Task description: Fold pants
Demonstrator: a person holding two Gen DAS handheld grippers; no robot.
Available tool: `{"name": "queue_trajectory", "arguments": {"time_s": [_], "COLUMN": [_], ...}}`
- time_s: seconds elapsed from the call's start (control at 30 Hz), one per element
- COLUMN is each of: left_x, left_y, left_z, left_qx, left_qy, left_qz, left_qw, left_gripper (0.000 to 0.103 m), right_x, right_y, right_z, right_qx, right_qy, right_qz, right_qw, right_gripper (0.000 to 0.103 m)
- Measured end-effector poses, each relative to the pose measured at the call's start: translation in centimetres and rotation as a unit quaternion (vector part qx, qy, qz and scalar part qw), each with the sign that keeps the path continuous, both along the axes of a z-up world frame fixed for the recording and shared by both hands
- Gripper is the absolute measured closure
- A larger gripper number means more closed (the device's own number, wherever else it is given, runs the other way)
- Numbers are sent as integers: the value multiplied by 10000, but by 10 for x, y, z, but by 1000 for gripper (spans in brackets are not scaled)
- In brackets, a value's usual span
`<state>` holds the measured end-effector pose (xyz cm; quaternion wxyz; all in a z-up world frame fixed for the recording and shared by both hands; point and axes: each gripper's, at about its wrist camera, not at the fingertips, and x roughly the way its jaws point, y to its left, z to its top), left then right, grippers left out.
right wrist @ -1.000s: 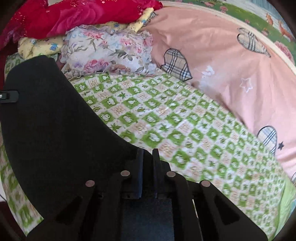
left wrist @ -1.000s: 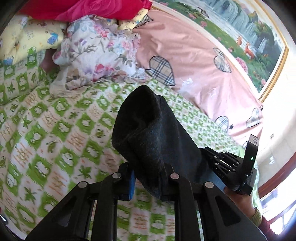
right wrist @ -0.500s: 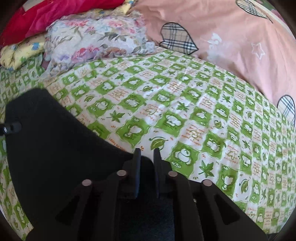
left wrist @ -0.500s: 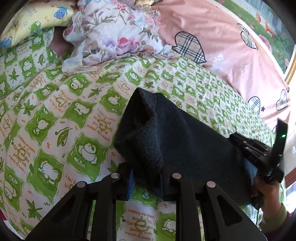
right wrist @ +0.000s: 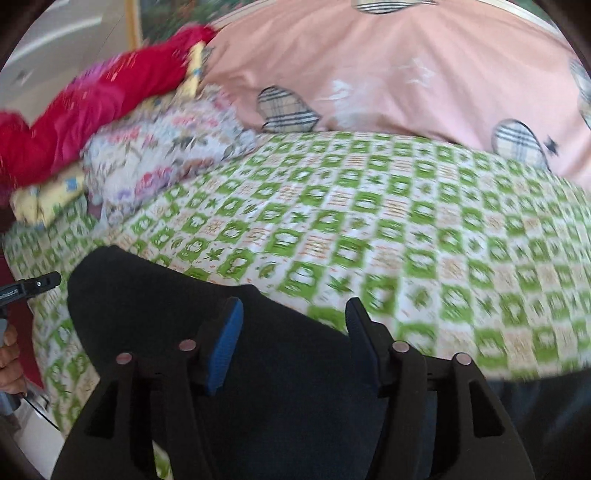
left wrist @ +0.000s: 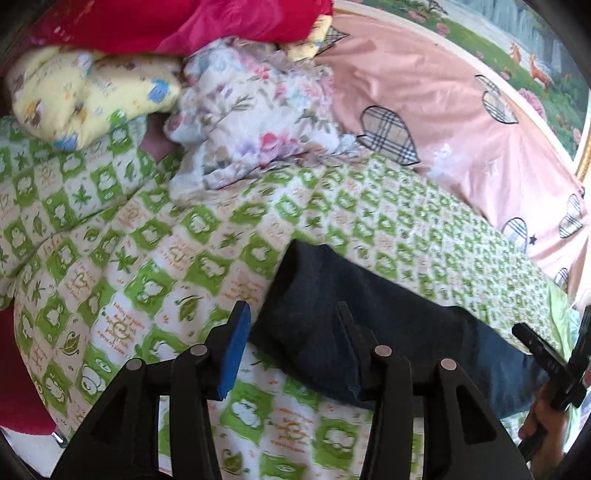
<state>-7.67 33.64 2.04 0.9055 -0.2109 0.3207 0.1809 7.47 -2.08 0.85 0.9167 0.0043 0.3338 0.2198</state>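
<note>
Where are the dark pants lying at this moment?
In both wrist views the dark pants lie on the green checkered sheet, at the near edge, between the open left gripper and right gripper.

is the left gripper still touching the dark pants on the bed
Cannot tell. In the left wrist view the left gripper is open; the dark folded pants lie between its fingers, right finger overlapping the cloth, no clear gap or pinch.

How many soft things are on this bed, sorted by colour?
Dark pants: 1
Red bedding: 1
Yellow cartoon pillow: 1
Floral pillow: 1
Pink heart quilt: 1
Green checked sheet: 1
Total: 6
</note>
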Motion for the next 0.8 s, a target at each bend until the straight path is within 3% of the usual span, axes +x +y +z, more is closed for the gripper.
{"name": "queue_trajectory", "arguments": {"time_s": [0.37, 0.8], "left_x": [42, 97], "left_y": [-83, -194], "left_z": [10, 8], "left_qx": [42, 390], "left_qy": [29, 379], "left_qz": [-1073, -2462], "left_qw": [9942, 9677], "left_gripper": [48, 45], "right_x": [-58, -101], "right_y": [-92, -182], "right_z": [-4, -7], "right_qx": [389, 752], "right_qy": [147, 177], "right_qz": [-928, -1958], "right_qw": [9948, 9776], "right_gripper": [37, 36]}}
